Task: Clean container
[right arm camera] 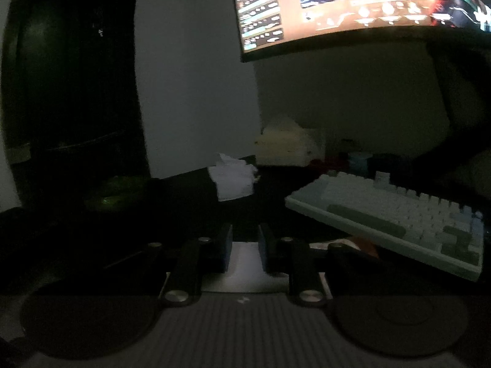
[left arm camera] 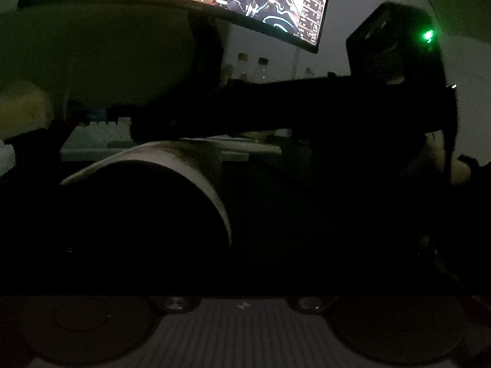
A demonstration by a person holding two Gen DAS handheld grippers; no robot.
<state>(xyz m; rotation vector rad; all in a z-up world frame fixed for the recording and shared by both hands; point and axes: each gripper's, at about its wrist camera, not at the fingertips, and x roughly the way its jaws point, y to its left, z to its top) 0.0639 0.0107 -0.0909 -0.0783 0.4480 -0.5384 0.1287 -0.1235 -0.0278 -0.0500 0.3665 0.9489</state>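
Observation:
The room is very dark. A white cup-like container [left arm camera: 184,165] is tipped on its side close to my left camera, its dark mouth facing me. My left gripper's fingers are lost in the dark below and beside it; only the gripper base [left arm camera: 242,316] shows. My right gripper [left arm camera: 135,125], with a green light on its body, reaches across from the right, above and behind the container. In the right wrist view that gripper [right arm camera: 245,245] has its blue pads [right arm camera: 225,248] closed on a flat white tissue [right arm camera: 245,263].
A lit curved monitor [right arm camera: 353,6] hangs above a black desk. A pale keyboard [right arm camera: 399,214] lies at the right, a crumpled tissue pile [right arm camera: 233,181] ahead and a yellowish bag [right arm camera: 285,144] behind. A dark cabinet [right arm camera: 73,86] stands at the left. Bottles [left arm camera: 254,70] stand at the back.

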